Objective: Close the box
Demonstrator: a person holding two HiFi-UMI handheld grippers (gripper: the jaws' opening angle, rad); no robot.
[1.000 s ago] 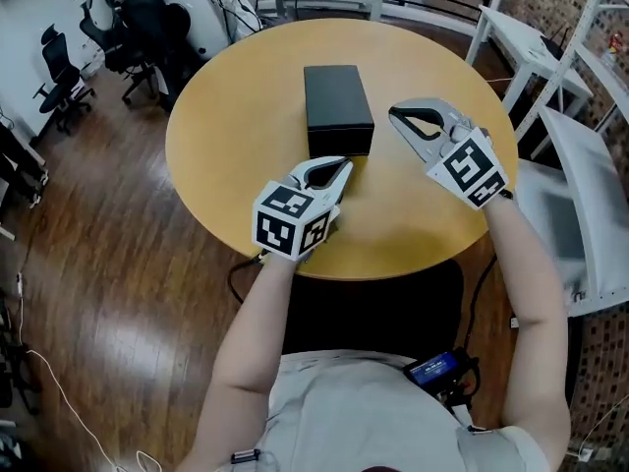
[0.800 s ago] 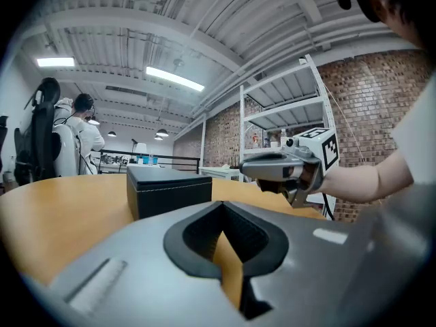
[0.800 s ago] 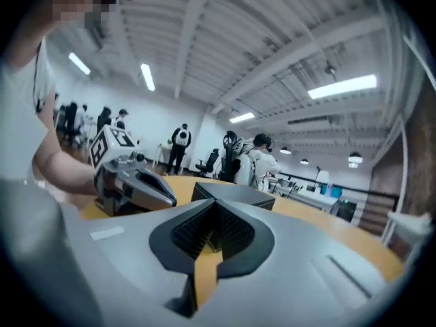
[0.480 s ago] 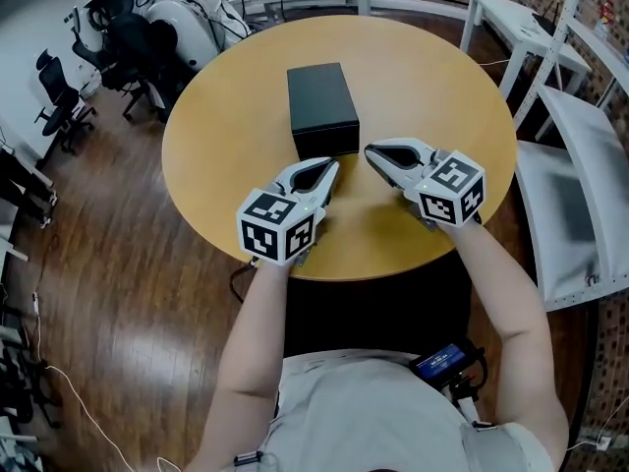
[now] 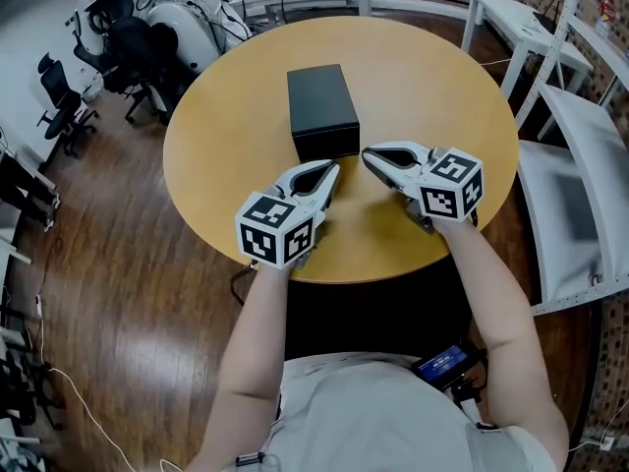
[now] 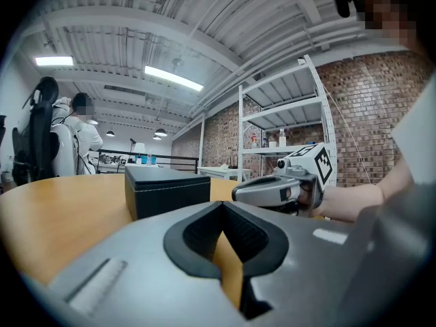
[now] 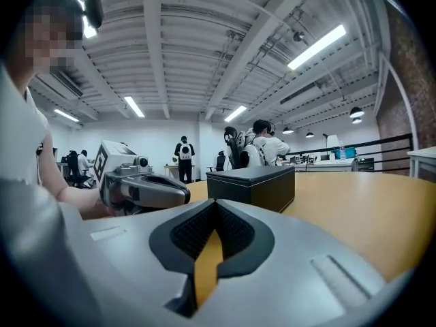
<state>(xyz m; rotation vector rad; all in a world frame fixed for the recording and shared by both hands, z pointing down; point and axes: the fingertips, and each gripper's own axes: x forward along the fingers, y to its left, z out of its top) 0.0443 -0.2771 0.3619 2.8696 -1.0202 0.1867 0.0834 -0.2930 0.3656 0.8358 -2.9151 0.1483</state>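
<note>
Nearest the person, the left tool lay low over the near part of the round surface, its jaws pressed together on nothing. Just to its right, the right tool was in the same state, closed and empty, pointing toward the left one with a small gap between their tips. Neither touched anything but perhaps the surface.

Just beyond the two tips stood the black box, about mid-surface, its near end close to both tools but apart from them. It looked already shut, flat on top with nothing raised and an even seam round the sides.

By my reading, the closing step was done and the tools were at rest. Any next move would call only for a check that the top sat flush, perhaps a light press downward.
</note>
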